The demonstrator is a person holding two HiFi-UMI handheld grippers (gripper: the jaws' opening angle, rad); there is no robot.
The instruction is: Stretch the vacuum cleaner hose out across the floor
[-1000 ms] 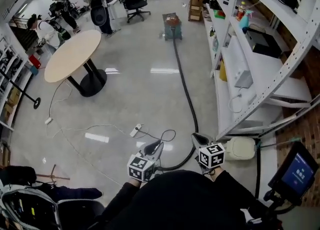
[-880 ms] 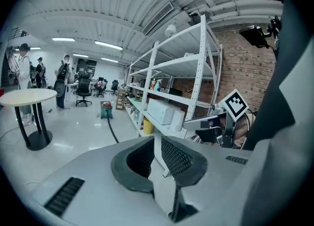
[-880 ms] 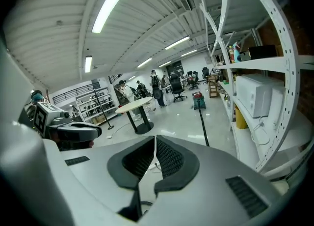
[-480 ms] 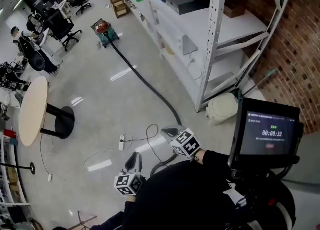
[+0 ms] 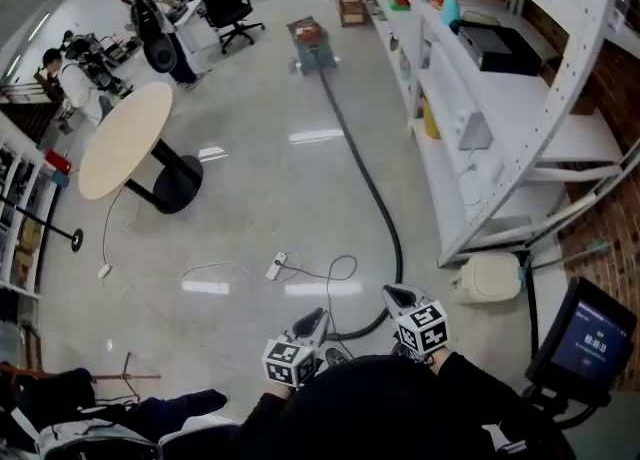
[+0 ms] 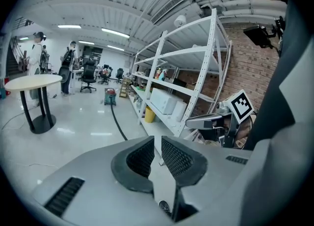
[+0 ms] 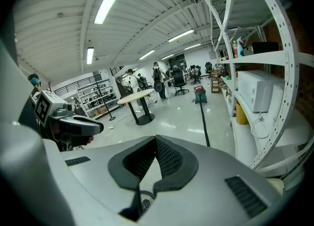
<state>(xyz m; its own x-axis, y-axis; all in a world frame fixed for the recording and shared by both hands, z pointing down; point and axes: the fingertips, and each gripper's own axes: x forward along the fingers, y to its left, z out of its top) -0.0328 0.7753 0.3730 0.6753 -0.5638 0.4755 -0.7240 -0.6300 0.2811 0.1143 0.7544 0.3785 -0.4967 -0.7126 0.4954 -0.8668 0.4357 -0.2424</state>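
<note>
A vacuum cleaner (image 5: 311,38) stands far down the aisle, next to the shelving. Its black hose (image 5: 372,193) runs from it along the floor toward me, then curves left (image 5: 352,332) and disappears under my body. My left gripper (image 5: 314,321) and right gripper (image 5: 393,297) are held close to my body above that curve. In the left gripper view, the left gripper (image 6: 158,144) is shut with nothing between its pads. The right gripper (image 7: 156,144) is likewise shut and empty. The hose (image 6: 117,126) and the vacuum cleaner (image 7: 199,93) also show in the gripper views.
White shelving (image 5: 480,128) lines the right side, with a beige box (image 5: 488,276) at its foot. A power strip (image 5: 277,266) with loose cables lies left of the hose. A round table (image 5: 125,138), an office chair (image 5: 225,6) and people stand at the back left.
The head view swung toward the shelving and the brick wall, then back down the aisle. Both grippers stayed near my body by the hose's near curve.
</note>
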